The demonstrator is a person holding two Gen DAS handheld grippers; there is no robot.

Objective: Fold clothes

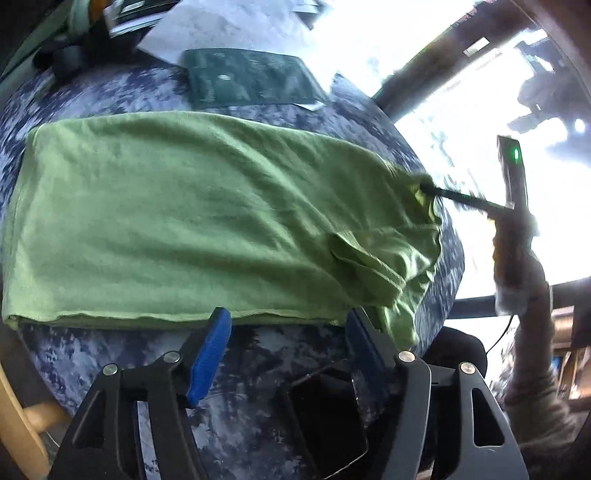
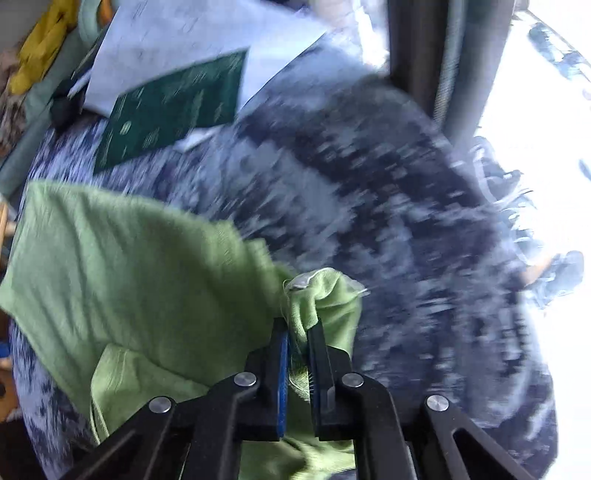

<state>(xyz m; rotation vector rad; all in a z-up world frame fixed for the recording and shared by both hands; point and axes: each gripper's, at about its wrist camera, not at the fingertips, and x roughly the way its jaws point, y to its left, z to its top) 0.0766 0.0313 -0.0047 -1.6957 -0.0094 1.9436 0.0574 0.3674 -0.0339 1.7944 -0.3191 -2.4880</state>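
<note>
A: So, working from your left: your left gripper (image 1: 284,332) stands wide with nothing between its blue pads (image 1: 208,360), hanging just off the near hem of the green shirt (image 1: 192,221). The shirt lies folded into a long band across the blue mottled cloth (image 1: 258,417) that covers the table, its left end flat and square.

B: And the right end?

A: That's the messy part. The sleeve and corner are bunched near the table's right edge, and your right gripper (image 2: 298,332) is clamped narrow on a pinch of that fabric, with a label (image 2: 301,282) poking up just above the jaws.

B: What could go wrong from here?

A: Three things, I'd judge. If you pull right or up with only that one pinch, the whole band can drag along the cloth and skew the fold, since your left side holds nothing down. The pinch looks small, so a quick tug may slip it free. And the bunched end hangs close to the right edge; let it go there and it may slide off. The green booklet (image 1: 247,77) and the papers (image 1: 229,26) at the far edge sit just beyond the shirt, so a wide sweep could catch them.
</note>
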